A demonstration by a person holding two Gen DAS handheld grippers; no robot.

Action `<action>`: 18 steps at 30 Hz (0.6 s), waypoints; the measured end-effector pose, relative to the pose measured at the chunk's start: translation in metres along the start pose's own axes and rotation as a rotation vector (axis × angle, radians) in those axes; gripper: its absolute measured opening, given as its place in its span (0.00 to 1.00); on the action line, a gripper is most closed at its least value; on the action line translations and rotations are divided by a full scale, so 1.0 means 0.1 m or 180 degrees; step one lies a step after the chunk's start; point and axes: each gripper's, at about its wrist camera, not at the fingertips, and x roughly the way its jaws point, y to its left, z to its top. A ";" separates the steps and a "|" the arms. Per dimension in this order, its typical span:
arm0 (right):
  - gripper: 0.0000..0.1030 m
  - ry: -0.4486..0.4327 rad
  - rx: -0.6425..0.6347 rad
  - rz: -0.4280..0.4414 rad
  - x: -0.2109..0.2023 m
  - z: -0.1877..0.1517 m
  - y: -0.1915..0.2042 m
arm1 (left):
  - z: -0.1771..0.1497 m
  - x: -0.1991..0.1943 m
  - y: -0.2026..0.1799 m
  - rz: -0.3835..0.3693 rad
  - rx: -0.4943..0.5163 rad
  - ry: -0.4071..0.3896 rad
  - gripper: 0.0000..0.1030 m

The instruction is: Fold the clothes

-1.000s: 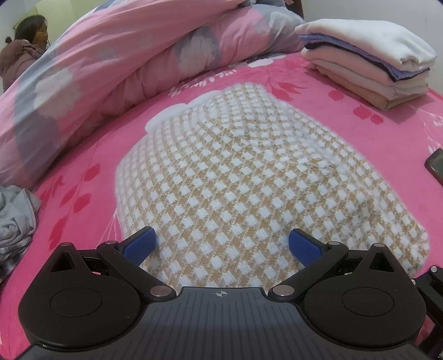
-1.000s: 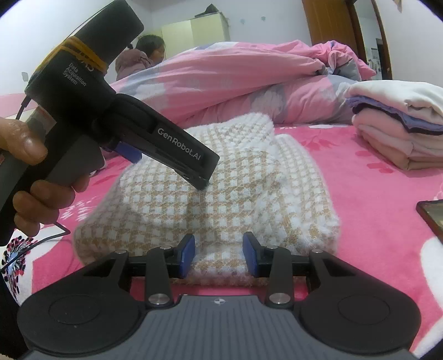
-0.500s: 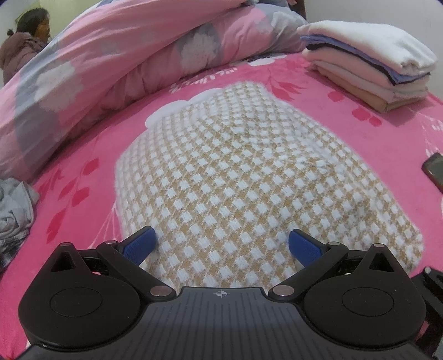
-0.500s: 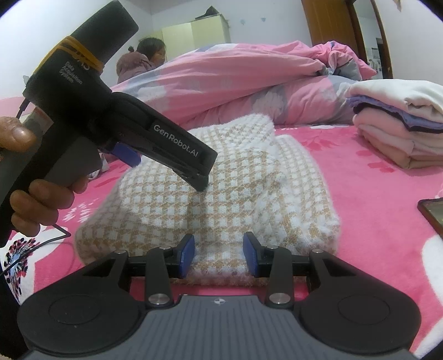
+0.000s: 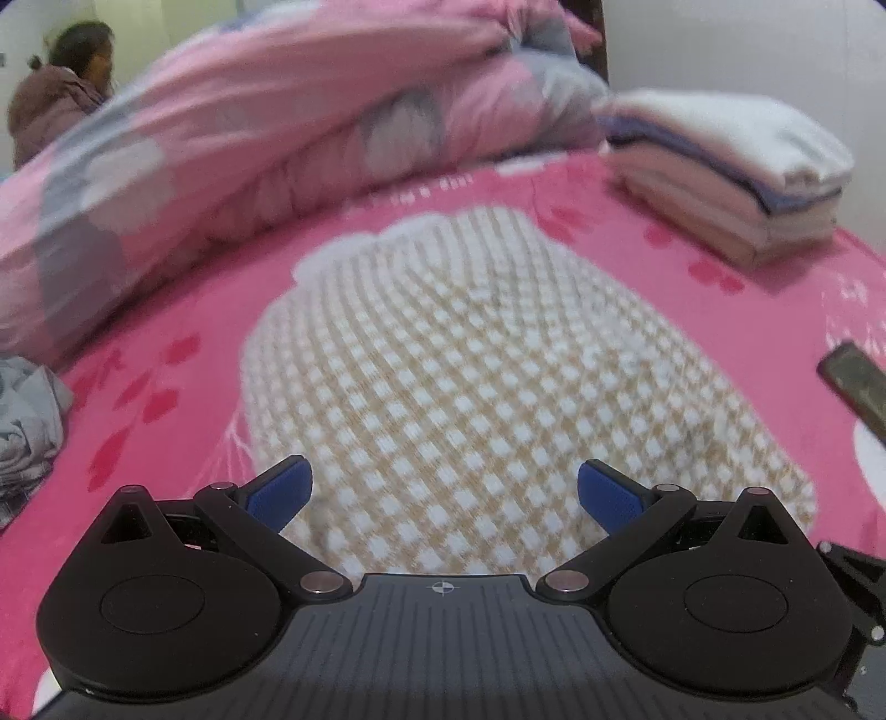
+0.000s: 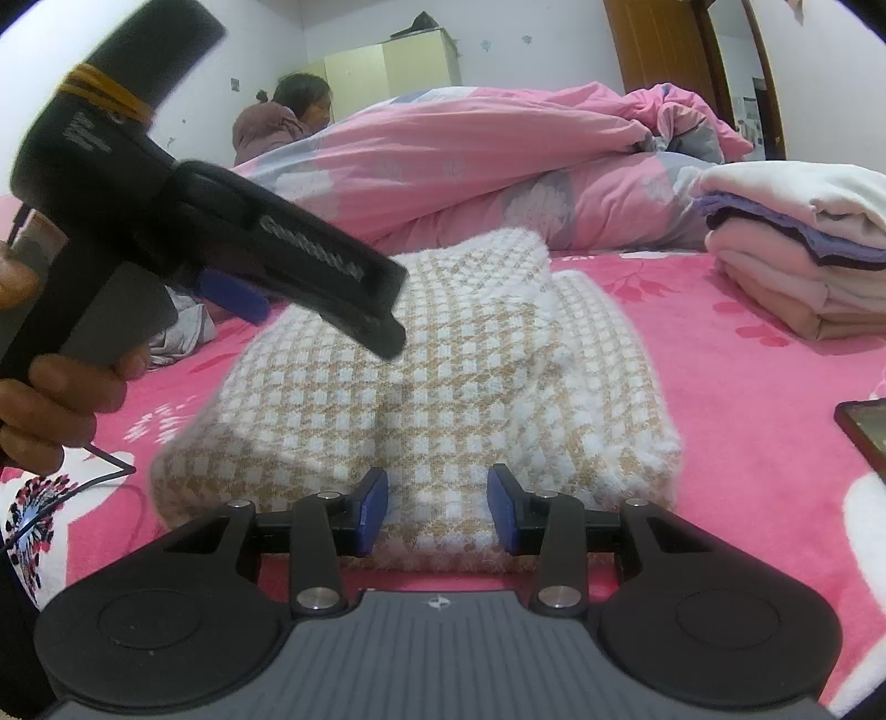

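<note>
The left-wrist view is motion-blurred throughout, a dark phone [image 5: 855,387] is cut by its right edge, and the lettering on the left gripper [image 6: 310,299] at upper left of the right-wrist view smears unreadable.

Right gripper [image 6: 437,507] jaws parted at checked sweater [image 6: 443,354] hem (folded, on pink bed [image 6: 747,387]); left gripper [image 6: 310,299] above.

Looking like a home bedroom: pink floral bedsheet [image 6: 747,387] spreading as the bed, rumpled pink duvet [image 6: 470,149] lying behind it, pale wardrobe [image 6: 387,72] and wooden door [image 6: 659,50] standing beyond the duvet.
</note>
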 end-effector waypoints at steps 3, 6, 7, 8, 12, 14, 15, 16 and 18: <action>0.44 0.0006 -0.0005 0.0010 0.00 0.00 0.01 | 0.00 -0.05 0.07 -0.0069 -0.0127 -0.0153 1.00; 0.49 0.0011 -0.0024 0.0034 0.00 0.01 0.03 | -0.02 -0.05 0.15 -0.0164 -0.0283 -0.0188 1.00; 0.50 0.0012 -0.0033 0.0040 0.00 0.01 0.03 | -0.03 -0.06 0.17 -0.0191 -0.0325 -0.0206 1.00; 0.51 0.0013 -0.0042 0.0037 0.00 0.01 0.04 | -0.04 -0.06 0.20 -0.0217 -0.0361 -0.0229 1.00; 0.51 0.0014 -0.0047 0.0042 -0.01 0.00 0.05 | -0.07 -0.10 0.26 -0.0246 -0.0482 -0.0311 1.00; 0.52 0.0015 -0.0040 0.0050 -0.01 0.00 0.04 | -0.07 -0.10 0.28 -0.0203 -0.0515 -0.0297 1.00; 0.52 0.0016 -0.0044 0.0047 -0.01 0.01 0.04 | -0.07 -0.10 0.29 -0.0174 -0.0526 -0.0291 1.00; 0.52 0.0017 -0.0048 0.0043 -0.01 0.01 0.04 | -0.07 -0.10 0.30 -0.0141 -0.0533 -0.0286 1.00; 0.52 0.0020 -0.0051 0.0035 -0.01 0.01 0.05 | -0.08 -0.09 0.32 -0.0075 -0.0548 -0.0276 1.00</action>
